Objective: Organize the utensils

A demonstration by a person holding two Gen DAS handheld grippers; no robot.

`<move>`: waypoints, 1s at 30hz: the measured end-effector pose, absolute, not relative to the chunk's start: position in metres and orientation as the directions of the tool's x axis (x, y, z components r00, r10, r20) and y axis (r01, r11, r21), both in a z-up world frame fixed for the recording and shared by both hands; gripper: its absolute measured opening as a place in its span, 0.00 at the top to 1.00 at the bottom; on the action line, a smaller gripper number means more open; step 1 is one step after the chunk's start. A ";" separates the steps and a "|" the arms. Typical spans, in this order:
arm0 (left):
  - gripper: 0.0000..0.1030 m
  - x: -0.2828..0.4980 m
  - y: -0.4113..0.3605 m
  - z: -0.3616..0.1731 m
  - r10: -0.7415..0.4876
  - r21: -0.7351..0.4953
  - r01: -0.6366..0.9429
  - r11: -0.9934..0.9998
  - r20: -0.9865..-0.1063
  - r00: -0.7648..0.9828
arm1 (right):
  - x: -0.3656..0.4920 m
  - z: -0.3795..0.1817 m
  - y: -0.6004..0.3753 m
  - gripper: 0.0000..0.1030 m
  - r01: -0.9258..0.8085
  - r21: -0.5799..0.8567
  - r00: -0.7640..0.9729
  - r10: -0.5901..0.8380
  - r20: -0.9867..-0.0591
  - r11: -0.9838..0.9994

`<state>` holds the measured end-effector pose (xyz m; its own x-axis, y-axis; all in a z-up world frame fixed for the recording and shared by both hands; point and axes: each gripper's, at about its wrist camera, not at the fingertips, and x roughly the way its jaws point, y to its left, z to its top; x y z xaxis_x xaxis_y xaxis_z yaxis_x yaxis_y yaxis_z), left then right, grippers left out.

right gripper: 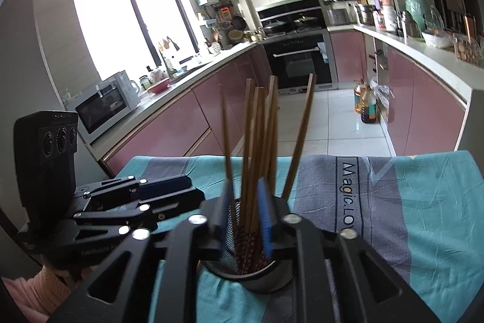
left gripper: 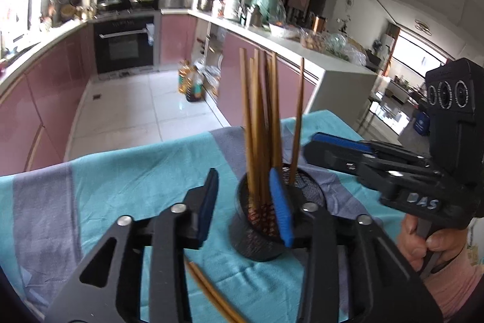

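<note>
A black mesh cup [left gripper: 257,241] stands on a teal and grey cloth [left gripper: 121,186] and holds several brown chopsticks [left gripper: 257,111] standing upright and fanned out. My left gripper [left gripper: 245,205] is open just in front of the cup, its blue pads wide apart with nothing pressed between them. Two loose chopsticks [left gripper: 211,289] lie on the cloth under it. My right gripper [left gripper: 308,146] reaches in from the right to the cup's far rim. In the right wrist view the right gripper [right gripper: 245,220] hangs over the cup [right gripper: 251,277], pads apart; the chopsticks [right gripper: 263,135] rise between them untouched. The left gripper [right gripper: 195,188] shows at left.
The cloth-covered table [right gripper: 423,202] ends at its far edge above a white tiled floor. Oil bottles [left gripper: 190,87] stand on that floor beside pink cabinets. A hand [left gripper: 423,238] holds the right gripper's handle. Crowded counters and an oven [right gripper: 299,62] lie beyond.
</note>
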<state>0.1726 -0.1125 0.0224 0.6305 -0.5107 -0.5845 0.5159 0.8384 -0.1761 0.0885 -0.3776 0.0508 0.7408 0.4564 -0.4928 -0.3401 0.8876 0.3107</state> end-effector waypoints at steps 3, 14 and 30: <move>0.50 0.159 -0.091 0.022 -0.492 -0.176 0.483 0.858 -0.552 0.674 | 0.071 0.055 -0.375 0.63 -0.378 0.280 0.745 0.469 -0.474 0.883; 0.10 0.113 -0.019 -0.010 -0.319 -0.117 0.311 0.943 -0.578 0.751 | 0.022 0.040 -0.342 0.39 -0.516 0.184 0.667 0.528 -0.526 0.836; 0.09 0.084 -0.005 -0.081 -0.224 -0.098 0.220 0.971 -0.703 0.675 | 0.024 -0.039 -0.300 0.48 -0.446 0.253 0.530 0.481 -0.698 0.859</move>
